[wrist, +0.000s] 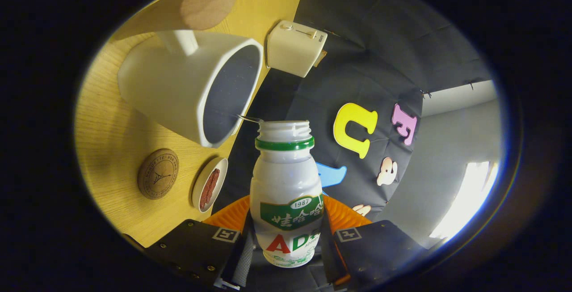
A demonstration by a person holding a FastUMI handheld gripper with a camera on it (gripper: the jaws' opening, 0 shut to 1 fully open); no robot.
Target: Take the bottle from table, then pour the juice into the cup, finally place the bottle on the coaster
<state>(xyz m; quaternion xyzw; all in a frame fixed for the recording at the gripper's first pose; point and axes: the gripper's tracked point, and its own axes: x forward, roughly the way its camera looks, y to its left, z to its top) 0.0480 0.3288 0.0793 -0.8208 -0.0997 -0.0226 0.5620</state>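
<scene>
the gripper point(286, 238) pinches one smooth white plastic bottle point(286, 193), a finger pressed on each flank, its open threaded mouth tipped at the rim of one glossy white cup point(178, 90). two round coasters lie on the wood-grain table point(111, 140): cork point(157, 174), pale wood point(208, 3).

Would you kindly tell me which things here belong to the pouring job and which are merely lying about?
Part of the job:
- bottle, cap off, gripped between the gripper fingers, tilted toward the cup
- white cup
- round cork coaster

Just lying about:
- small white dish with something dark red in it
- cream box
- round wooden disc
</scene>
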